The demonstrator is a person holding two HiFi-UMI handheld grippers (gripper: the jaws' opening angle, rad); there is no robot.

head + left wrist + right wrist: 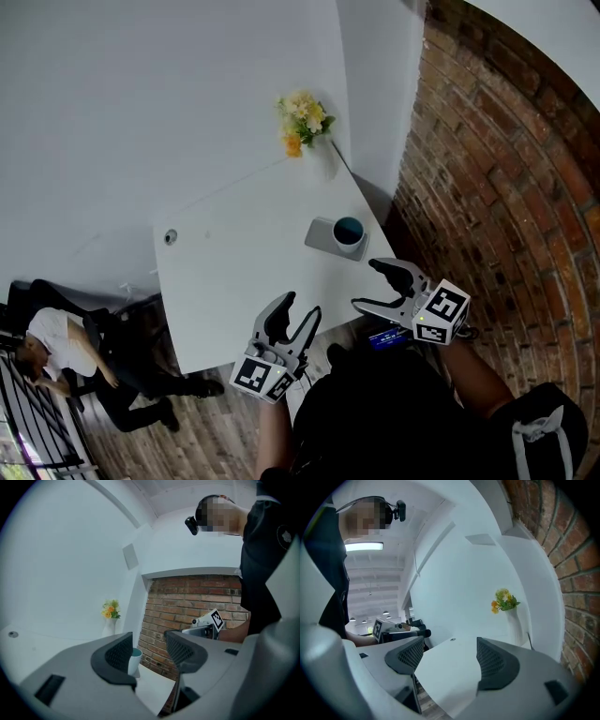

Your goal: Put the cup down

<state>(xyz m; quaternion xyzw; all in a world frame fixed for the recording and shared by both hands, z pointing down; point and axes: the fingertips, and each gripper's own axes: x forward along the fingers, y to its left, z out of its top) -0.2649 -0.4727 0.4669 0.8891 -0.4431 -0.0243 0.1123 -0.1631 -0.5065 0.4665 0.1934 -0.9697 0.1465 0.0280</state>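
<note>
Now the cup [348, 231] stands upright on the white bench [225, 281], near its right edge, on a pale square coaster [322, 236]. It looks white outside and teal inside. The left gripper [298, 311] and the right gripper [367, 284] hover at the bench's near edge, apart from the cup, fingers released and empty. Their cubes carry black-and-white square markers.

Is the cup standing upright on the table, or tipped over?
Upright: the cup shows its round mouth facing up in the head view, and it stands on a grey pad.
</note>
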